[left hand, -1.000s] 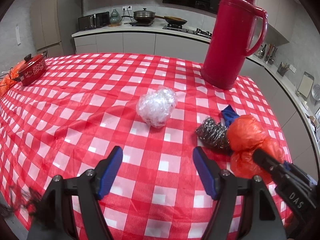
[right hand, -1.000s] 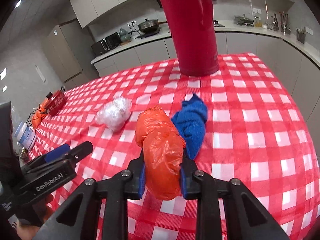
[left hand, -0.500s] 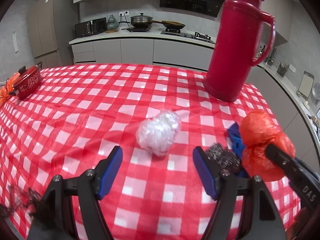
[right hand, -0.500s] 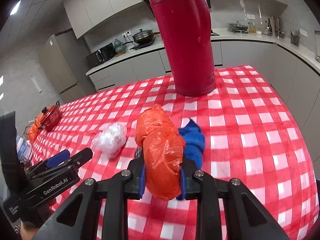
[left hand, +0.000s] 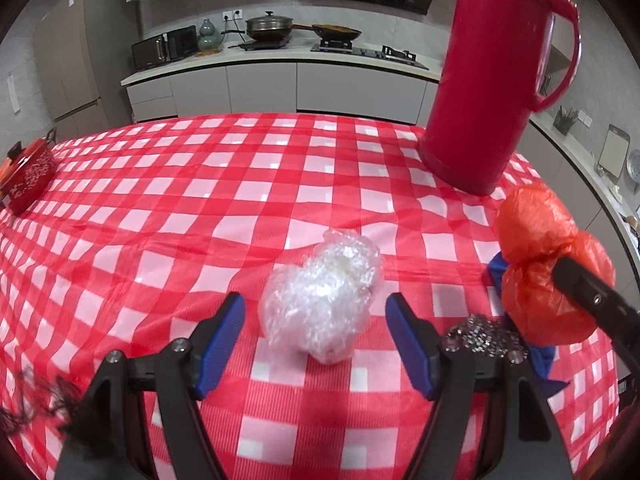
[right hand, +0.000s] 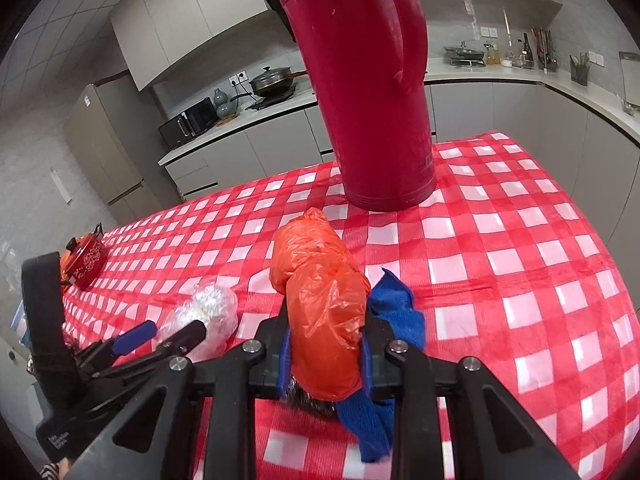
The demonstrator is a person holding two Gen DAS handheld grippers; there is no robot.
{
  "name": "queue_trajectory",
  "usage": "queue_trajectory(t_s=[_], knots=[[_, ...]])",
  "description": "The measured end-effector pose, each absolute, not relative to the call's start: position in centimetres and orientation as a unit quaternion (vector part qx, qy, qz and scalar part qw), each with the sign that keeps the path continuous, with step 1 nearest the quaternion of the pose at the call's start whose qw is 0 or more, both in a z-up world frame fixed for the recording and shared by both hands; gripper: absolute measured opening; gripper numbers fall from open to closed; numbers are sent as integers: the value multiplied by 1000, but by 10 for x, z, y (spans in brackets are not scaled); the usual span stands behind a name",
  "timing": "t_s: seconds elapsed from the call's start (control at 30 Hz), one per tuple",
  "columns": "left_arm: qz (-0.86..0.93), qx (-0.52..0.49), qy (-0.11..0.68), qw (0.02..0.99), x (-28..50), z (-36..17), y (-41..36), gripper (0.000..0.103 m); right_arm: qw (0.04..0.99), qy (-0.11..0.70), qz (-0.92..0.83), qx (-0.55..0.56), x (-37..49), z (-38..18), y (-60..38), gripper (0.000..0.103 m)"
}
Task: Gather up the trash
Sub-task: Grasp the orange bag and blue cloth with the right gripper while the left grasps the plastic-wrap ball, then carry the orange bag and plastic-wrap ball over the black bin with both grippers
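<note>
Blue-padded fingers (left hand: 224, 332) of the left gripper (left hand: 316, 326) stand wide apart over the red-and-white checked tablecloth (left hand: 168, 208), and the crumpled ball of clear plastic wrap (left hand: 320, 300) lies on the cloth between their tips, nearer the front of the gap, touching neither pad. Seen from the right wrist, the right gripper (right hand: 325, 354) is clamped on an orange plastic bag (right hand: 320, 312), pads pressed into both of its sides, with the bag's upper end sticking out beyond the fingertips. A steel wool scrubber (left hand: 482, 336) and a blue cloth (right hand: 394, 314) lie on the cloth just under and beside the bag. Farther back a tall red thermos (left hand: 488, 80) stands upright, and a small red pot (left hand: 26, 176) sits at the far left edge.
</note>
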State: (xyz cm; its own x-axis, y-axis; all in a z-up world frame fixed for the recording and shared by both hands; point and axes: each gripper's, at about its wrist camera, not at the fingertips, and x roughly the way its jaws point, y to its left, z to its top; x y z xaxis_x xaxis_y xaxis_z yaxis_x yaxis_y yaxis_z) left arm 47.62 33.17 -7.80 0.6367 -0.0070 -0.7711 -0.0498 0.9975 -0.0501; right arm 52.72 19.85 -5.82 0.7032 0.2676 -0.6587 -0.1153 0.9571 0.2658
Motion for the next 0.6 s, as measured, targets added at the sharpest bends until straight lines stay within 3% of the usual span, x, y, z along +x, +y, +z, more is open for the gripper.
queue_trajectory(t_s=[0.2,0.23,0.3,0.37,0.6], knots=[[-2,-32,440,897,488,-96,331,73,916,374,104,99,533,-66,202,29],[-4,-33,440,897,488,-97,331,71,916,374,104,99,533,-67,202,29],[-11,-39,437,899,487,-98,332,51,916,375,103,99,533,-68,201,29],[-17,-46,436,898,486,-98,334,44,915,377,104,99,532,-69,200,29],[-23,-52,412,909,472,-80,331,39,918,369,108,98,523,-60,197,29]])
